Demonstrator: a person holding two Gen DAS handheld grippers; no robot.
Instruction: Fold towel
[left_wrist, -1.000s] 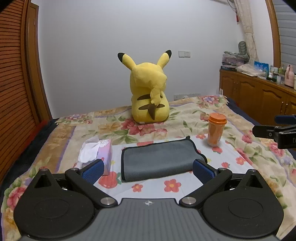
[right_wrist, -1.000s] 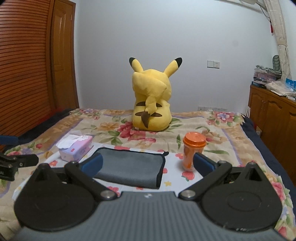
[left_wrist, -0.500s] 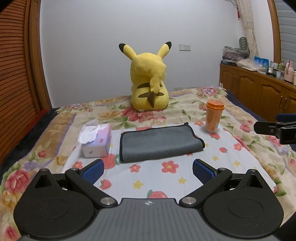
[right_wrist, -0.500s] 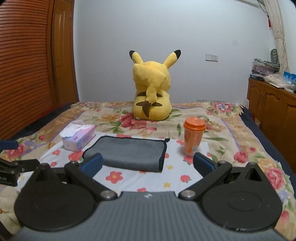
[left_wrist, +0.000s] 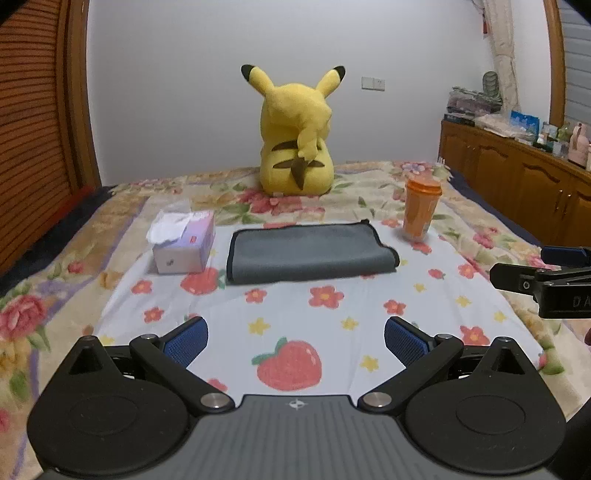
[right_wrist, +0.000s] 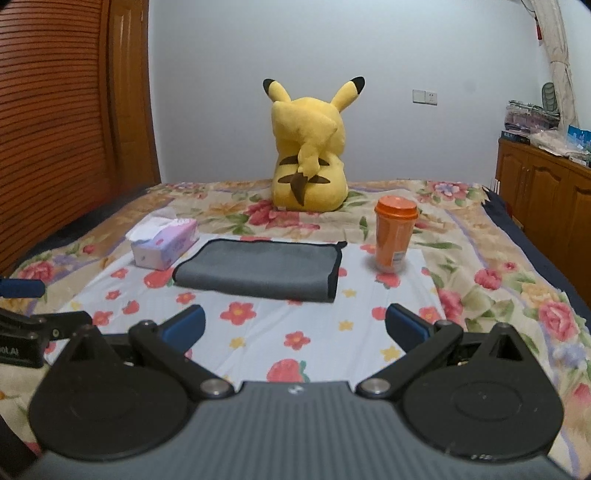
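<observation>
A grey towel (left_wrist: 310, 251) with a black hem lies folded flat on a white flowered cloth (left_wrist: 325, 332) on the bed; it also shows in the right wrist view (right_wrist: 258, 267). My left gripper (left_wrist: 295, 341) is open and empty, well short of the towel's near edge. My right gripper (right_wrist: 294, 326) is open and empty, also short of the towel. The right gripper shows at the right edge of the left wrist view (left_wrist: 546, 273). The left gripper shows at the left edge of the right wrist view (right_wrist: 26, 306).
A tissue box (left_wrist: 184, 240) stands left of the towel. An orange lidded cup (left_wrist: 419, 210) stands right of it. A yellow plush toy (left_wrist: 295, 147) sits behind. A wooden cabinet (left_wrist: 517, 184) runs along the right wall, a wooden door (right_wrist: 55, 129) stands left.
Both grippers have pulled back from the towel toward the near side of the bed. The towel now lies farther ahead of them. Both jaws stay open.
</observation>
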